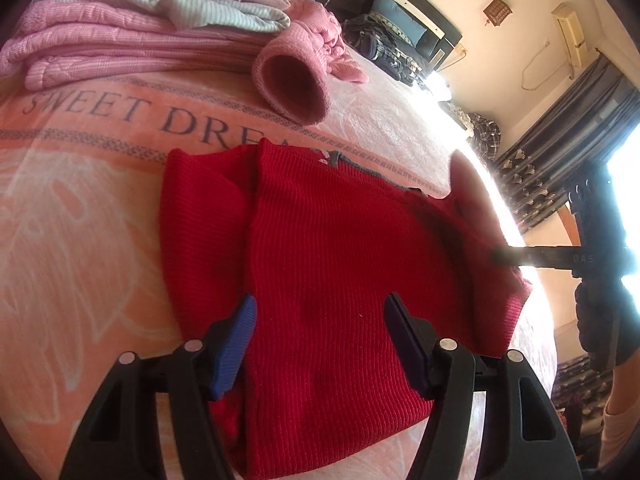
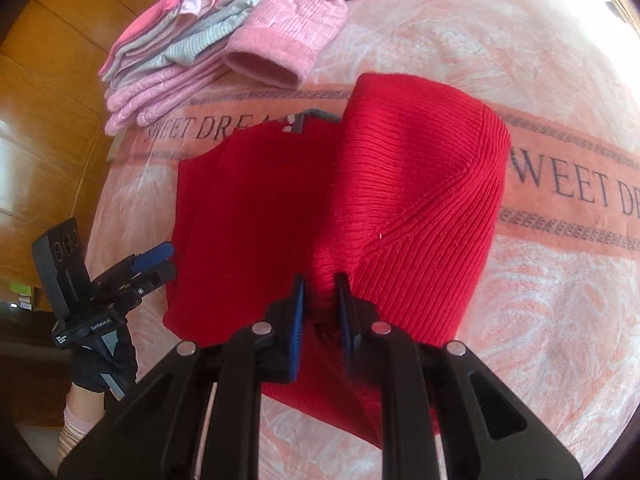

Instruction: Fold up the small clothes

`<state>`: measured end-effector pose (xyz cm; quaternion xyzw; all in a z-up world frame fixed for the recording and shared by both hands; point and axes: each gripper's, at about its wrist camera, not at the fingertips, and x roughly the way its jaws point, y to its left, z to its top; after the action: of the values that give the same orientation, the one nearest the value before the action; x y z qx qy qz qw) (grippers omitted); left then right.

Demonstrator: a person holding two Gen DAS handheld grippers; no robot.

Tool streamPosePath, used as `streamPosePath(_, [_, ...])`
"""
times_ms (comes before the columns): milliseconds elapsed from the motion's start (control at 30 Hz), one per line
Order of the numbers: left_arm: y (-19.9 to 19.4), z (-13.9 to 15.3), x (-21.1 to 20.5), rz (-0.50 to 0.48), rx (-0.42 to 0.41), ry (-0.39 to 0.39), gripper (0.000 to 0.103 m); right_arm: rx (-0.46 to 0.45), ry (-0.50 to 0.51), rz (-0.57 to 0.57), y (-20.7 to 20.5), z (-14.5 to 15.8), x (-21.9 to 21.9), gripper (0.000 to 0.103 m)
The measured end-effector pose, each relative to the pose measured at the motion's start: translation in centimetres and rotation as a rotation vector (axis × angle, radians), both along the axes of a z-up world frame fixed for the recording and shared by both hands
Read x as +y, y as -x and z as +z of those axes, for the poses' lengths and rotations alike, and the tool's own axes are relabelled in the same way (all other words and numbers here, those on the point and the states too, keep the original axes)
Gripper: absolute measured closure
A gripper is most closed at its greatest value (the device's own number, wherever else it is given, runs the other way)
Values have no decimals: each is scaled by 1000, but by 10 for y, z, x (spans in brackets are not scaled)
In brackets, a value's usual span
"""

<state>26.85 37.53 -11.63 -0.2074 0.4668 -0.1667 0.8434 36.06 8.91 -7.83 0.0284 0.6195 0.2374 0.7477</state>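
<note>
A small red ribbed knit garment (image 1: pixel 328 264) lies on the pink bedspread, its left side folded in over the body. My left gripper (image 1: pixel 320 340) hovers open over its near hem, with nothing between the fingers. In the right wrist view my right gripper (image 2: pixel 320 312) is shut on the red garment's (image 2: pixel 400 184) right part, which is lifted into a hump and drawn over the body. The left gripper (image 2: pixel 160 260) appears there at the garment's left edge, held by a gloved hand. From the left wrist view, the right gripper (image 1: pixel 508 258) reaches in at the garment's right side.
A stack of folded pink and grey clothes (image 1: pixel 132 28) sits at the back of the bed, with a loose pink sleeve cuff (image 1: pixel 292 84) lying open near the red garment. The bedspread (image 2: pixel 560 280) carries "SWEET DREAM" lettering. Dark clothes (image 1: pixel 384 48) lie further back; curtains (image 1: pixel 560 152) hang right.
</note>
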Motion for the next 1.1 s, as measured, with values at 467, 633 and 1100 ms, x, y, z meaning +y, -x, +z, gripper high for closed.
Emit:
streamPosePath(467, [-2, 18, 1, 13, 2, 79, 37, -90, 16, 128, 49, 25, 10, 47])
streamPosePath(633, [-12, 27, -20, -17, 40, 132, 36, -113, 86, 263, 101, 4, 3, 46])
streamPosePath(1100, [-30, 3, -54, -50, 174, 211, 36, -259, 270, 449, 115, -41, 28, 90])
